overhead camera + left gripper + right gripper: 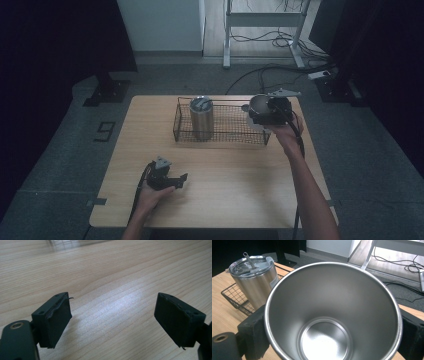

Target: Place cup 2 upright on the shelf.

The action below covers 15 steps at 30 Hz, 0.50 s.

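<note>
A black wire basket (227,134) stands at the back middle of the wooden table (225,195). Inside its left part stands a steel tumbler with a clear lid (201,117) (254,280). My right gripper (265,111) is at the basket's right end, shut on an open steel cup (259,103) (334,312), with its pads (253,336) pressed against the cup's sides. The cup is empty and tilted toward the camera. My left gripper (172,181) (112,320) rests low over the table near the front left, open with nothing between its jaws.
Beyond the table lie a grey floor, a white desk frame (262,20) with cables (285,70) and dark curtains on both sides. Bare tabletop stretches between the basket and the front edge.
</note>
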Available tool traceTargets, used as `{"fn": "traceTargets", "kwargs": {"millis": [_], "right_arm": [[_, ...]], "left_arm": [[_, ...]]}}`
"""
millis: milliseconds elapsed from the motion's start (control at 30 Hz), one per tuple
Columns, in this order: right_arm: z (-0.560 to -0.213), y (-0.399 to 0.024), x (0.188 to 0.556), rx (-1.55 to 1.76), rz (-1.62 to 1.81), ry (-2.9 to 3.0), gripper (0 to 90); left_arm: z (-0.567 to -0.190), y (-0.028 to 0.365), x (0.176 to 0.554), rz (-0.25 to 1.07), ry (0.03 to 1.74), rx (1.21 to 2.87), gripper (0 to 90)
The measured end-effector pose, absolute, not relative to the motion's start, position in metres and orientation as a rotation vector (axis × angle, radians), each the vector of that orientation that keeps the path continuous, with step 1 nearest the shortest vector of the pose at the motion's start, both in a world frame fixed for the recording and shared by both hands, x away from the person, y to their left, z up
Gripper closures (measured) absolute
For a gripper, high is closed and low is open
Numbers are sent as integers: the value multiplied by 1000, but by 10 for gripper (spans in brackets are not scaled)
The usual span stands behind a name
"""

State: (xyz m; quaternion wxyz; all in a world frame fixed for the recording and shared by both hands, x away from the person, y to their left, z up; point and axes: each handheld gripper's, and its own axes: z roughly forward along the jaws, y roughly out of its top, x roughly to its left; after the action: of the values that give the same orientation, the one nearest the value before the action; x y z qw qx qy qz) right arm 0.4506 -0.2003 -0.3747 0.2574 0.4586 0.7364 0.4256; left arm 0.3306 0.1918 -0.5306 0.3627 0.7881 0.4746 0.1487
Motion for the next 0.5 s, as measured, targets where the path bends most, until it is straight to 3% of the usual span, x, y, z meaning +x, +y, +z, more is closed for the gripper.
{"fn": "traceTargets", "kwargs": {"millis": [500], "right_arm": [[-383, -196, 474, 1275, 1144, 2012, 66]], "left_arm": [[-531, 194, 331, 377, 1226, 2030, 142]]}}
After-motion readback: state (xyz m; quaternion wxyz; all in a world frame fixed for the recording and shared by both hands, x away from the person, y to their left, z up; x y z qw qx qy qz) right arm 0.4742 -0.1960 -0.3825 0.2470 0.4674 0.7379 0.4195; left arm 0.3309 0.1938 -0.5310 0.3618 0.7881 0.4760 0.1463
